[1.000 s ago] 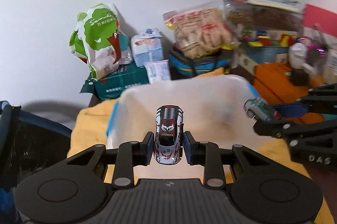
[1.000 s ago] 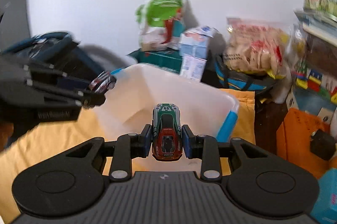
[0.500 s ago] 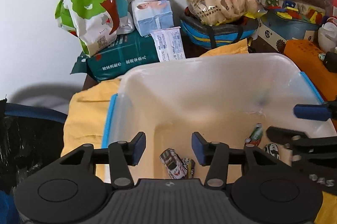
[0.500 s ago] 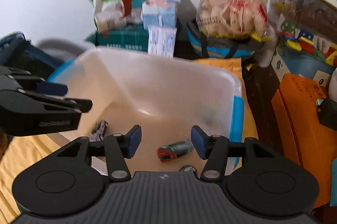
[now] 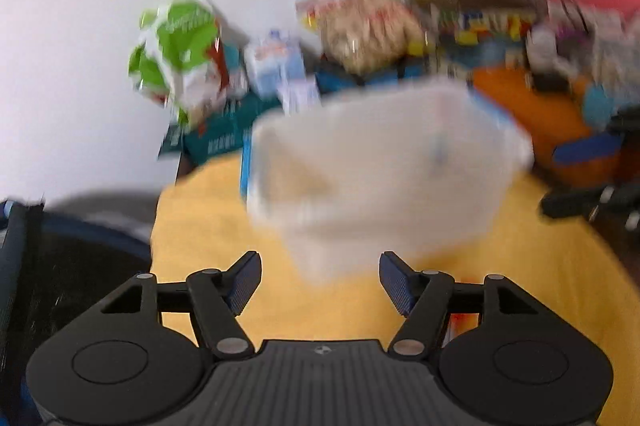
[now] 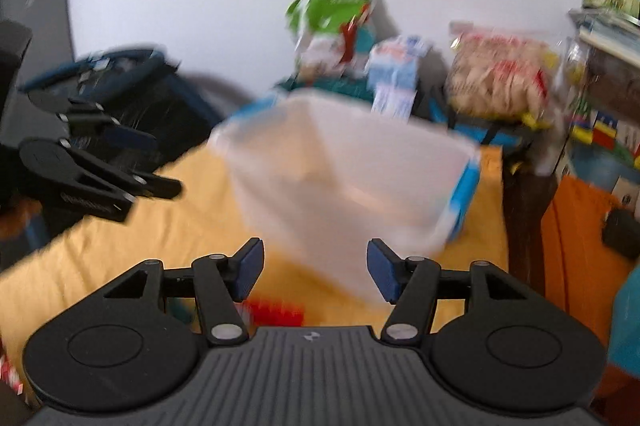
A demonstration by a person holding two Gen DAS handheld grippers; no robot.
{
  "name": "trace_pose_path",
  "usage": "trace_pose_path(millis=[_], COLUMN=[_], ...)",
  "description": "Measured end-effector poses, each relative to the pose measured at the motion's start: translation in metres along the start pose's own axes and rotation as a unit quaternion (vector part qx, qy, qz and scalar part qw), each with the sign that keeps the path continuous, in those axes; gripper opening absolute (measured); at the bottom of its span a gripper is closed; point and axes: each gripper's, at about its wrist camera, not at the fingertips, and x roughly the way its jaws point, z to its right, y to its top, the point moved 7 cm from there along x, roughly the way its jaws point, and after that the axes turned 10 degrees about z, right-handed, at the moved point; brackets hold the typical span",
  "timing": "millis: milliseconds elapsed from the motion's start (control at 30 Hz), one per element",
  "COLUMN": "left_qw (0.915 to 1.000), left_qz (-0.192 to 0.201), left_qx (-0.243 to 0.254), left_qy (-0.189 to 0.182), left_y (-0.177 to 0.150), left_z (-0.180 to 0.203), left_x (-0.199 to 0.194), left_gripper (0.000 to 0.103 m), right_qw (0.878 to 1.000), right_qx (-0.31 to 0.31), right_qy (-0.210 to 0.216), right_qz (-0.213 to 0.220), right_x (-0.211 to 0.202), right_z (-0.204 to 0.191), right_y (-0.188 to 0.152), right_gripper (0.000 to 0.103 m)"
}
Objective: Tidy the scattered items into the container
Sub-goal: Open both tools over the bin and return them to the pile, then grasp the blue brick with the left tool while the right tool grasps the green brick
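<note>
The left gripper (image 5: 320, 282) has its jaws apart and opening, with nothing between them; only the yellow cloth (image 5: 208, 226) shows in the gap. The right gripper (image 6: 316, 272) also has its jaws apart and opening a little, empty as well, above the same yellow cloth (image 6: 160, 238).

Just beyond both grippers stands one translucent plastic container (image 5: 384, 165) with blue handles at its ends, resting on the cloth. In the right wrist view the container (image 6: 352, 181) sits ahead and slightly to the right of the jaws. Motion blur hides its inside, so what lies in it cannot be told from either view.

A blurred red item (image 6: 276, 312) lies on the cloth just below the right gripper's jaws, outside the container; its kind cannot be made out. A small red-and-white patch (image 5: 460, 322) shows behind the left gripper's right finger, also unreadable.

Each gripper appears in the other's view: the right one at the right edge of the left wrist view, the left one at the left of the right wrist view, both beside the container.

Behind the container against the white wall (image 5: 100, 5) stand one green-and-white bag (image 5: 180, 53), one pale blue carton (image 5: 276, 65) and one clear bag of snacks (image 5: 368, 29). One dark bag (image 6: 132, 93) sits at the left.
</note>
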Motion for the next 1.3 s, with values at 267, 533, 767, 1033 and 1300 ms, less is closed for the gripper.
trace_pose_path(millis=[267, 533, 767, 1033, 1300], left_qw=[0.9917, 0.9765, 0.9886, 0.9916, 0.9955], left_qz=[-0.120, -0.168, -0.141, -0.097, -0.078], left_qx=[-0.044, -0.135, -0.045, -0.074, -0.011], left_qy=[0.014, -0.008, -0.027, -0.043, -0.053], left_y=[-0.095, -0.116, -0.103, -0.099, -0.096], left_z=[0.016, 0.015, 0.051, 0.037, 0.041], left_x=[-0.010, 0.020, 0.028, 0.025, 0.048], left_gripper=[0.058, 0.036, 0.023, 0.051, 0.042], right_qw=[0.996, 0.996, 0.996, 0.994, 0.994], right_qx=[-0.006, 0.042, 0.042, 0.062, 0.063], right_qy=[0.015, 0.011, 0.011, 0.004, -0.005], right_qz=[-0.088, -0.077, -0.077, -0.087, -0.088], right_x=[-0.004, -0.004, 0.000, 0.002, -0.001], right_z=[-0.021, -0.023, -0.034, -0.032, -0.030], right_y=[-0.086, -0.095, -0.098, -0.103, -0.103], right_gripper=[0.040, 0.036, 0.036, 0.036, 0.036])
